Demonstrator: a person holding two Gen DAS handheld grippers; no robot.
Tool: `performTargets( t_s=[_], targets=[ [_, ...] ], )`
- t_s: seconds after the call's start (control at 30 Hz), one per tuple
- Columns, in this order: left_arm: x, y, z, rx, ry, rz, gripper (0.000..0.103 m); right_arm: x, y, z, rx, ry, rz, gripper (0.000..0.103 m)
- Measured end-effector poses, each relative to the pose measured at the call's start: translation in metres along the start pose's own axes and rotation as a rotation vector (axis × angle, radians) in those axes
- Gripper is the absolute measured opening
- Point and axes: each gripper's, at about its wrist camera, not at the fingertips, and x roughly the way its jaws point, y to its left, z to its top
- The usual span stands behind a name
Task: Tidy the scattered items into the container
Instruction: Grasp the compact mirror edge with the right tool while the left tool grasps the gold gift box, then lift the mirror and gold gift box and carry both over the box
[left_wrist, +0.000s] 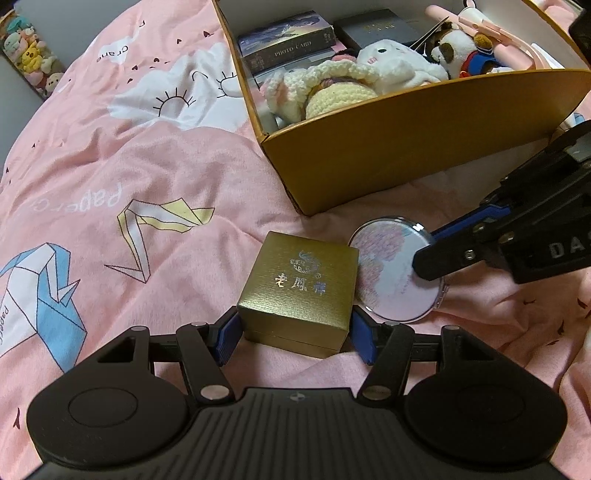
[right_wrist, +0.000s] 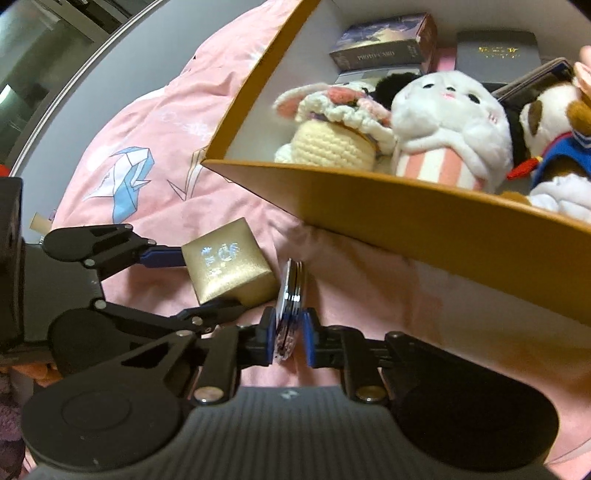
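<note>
With the left gripper (left_wrist: 295, 338) clasping the gold box (left_wrist: 301, 291) and the right gripper (right_wrist: 290, 338) pinching the round mirror (right_wrist: 291, 295) beside it, lift both straight up, clearing the container (left_wrist: 406, 147) wall beyond the box.

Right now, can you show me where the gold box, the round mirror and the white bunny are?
gold jewelry box (left_wrist: 301, 284), left wrist view, on its printed lid.
round compact mirror (left_wrist: 388, 266), left wrist view, on its pink face.
white plush bunny (right_wrist: 448, 107), right wrist view, on its face.
</note>
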Motion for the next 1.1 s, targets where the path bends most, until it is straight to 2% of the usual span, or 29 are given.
performTargets(
  t_s=[0.23,0.57,0.8,1.1],
  targets=[
    [-0.001,0.001,0.0,-0.008,-0.007,-0.003,0.072,0.001,0.0,-0.001,0.035,0.001,-0.006,0.016],
    [-0.023,0.001,-0.004,-0.057,-0.069,-0.021,0.071,-0.025,-0.006,-0.008,0.089,-0.022,0.006,0.015],
    [-0.05,-0.002,-0.006,-0.092,-0.129,-0.045,0.071,-0.051,-0.008,-0.008,0.134,-0.06,0.031,0.015],
    [-0.094,-0.007,0.002,-0.12,-0.252,-0.057,0.071,-0.093,0.004,-0.006,0.111,-0.152,0.016,0.015]
  ],
)
